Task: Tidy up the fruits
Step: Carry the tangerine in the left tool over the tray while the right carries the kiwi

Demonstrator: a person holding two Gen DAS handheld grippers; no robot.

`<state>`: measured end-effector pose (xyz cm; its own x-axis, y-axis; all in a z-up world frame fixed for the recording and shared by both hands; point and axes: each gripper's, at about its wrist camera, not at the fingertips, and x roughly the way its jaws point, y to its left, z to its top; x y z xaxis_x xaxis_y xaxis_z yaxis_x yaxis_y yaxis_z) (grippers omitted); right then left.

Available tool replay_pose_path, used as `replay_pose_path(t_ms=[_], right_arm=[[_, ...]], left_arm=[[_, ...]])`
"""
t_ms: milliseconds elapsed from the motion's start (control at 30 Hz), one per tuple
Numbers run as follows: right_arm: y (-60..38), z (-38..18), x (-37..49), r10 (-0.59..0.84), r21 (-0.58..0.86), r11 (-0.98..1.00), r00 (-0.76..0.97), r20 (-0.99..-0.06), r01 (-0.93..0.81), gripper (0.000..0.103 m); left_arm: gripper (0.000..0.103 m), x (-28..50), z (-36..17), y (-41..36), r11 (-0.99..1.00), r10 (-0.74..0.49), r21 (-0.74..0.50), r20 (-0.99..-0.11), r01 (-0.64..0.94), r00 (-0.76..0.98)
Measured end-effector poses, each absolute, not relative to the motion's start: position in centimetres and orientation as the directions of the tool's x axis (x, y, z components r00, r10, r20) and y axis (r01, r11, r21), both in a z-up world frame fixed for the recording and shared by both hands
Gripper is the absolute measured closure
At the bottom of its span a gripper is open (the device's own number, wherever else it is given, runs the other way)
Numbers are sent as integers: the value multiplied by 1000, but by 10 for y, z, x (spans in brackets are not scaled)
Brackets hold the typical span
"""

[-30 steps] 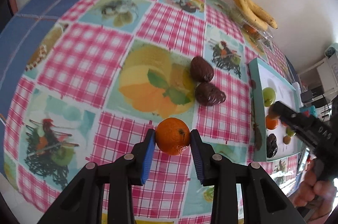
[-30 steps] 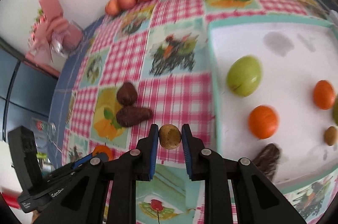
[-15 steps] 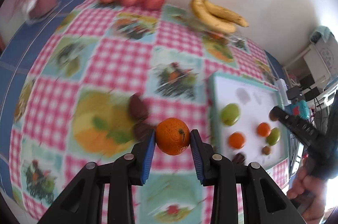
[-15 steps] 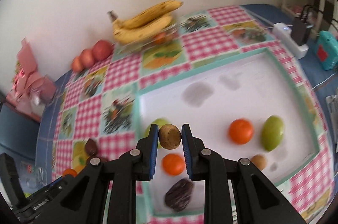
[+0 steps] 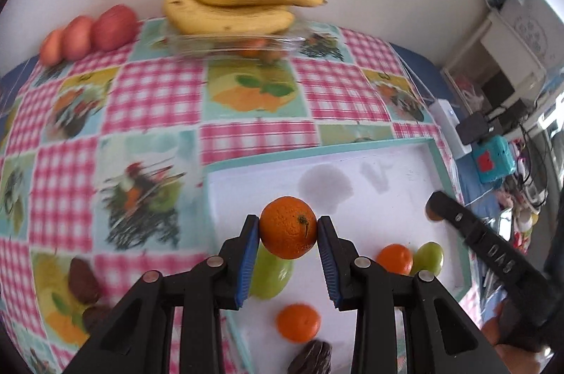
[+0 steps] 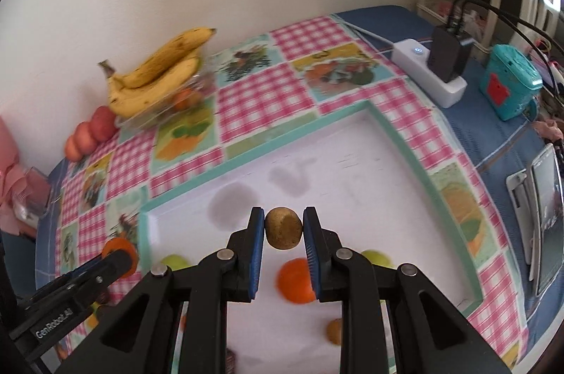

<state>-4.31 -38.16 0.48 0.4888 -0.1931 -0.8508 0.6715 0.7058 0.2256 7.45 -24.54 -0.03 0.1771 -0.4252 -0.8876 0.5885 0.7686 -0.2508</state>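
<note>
both sets of jaws are clamped on fruit: the left gripper (image 5: 288, 231) pinches an orange (image 5: 288, 227) between its blue pads, and the right gripper (image 6: 283, 228) pinches a small brown kiwi (image 6: 283, 228) the same way. each fruit sits right at the pad tips, gripped across its middle, which looks like the steadiest hold for something round and keeps it clear of the black arms behind

both fruits hang over the white tray (image 5: 387, 146) with the teal rim, which lies on the checked cloth (image 5: 155, 92) toward the table's right side. the orange is over the tray's left half, above a green fruit (image 5: 271, 273) and near two more oranges (image 5: 299, 323) (image 5: 394, 258) already lying along the near edge. the kiwi is over the middle, with another kiwi (image 6: 334, 331) lying by the near edge. so the tray seems to be the collecting place, and like is probably meant to go by like

the far half of the tray is bare, so there is room to set both down without knocking anything. two dark fruits (image 5: 83, 280) remain on the cloth left of the tray, so the job looks partly done. bananas (image 5: 229, 9) on a clear box and red apples (image 5: 88, 34) sit along the far edge by the wall, apart from all this

next call: lower each fruit beside its kind before letting go, since round fruit dropped from height would roll
</note>
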Motion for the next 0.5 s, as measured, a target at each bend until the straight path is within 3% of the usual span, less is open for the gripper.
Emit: replay_pose_path(t_ms=[500], right_arm=[[-423,14,-30,-263,189,686,482,-836,703,80]], left_arm=[[67,97,-15,-260,789,-393,-209,-894,578,213]])
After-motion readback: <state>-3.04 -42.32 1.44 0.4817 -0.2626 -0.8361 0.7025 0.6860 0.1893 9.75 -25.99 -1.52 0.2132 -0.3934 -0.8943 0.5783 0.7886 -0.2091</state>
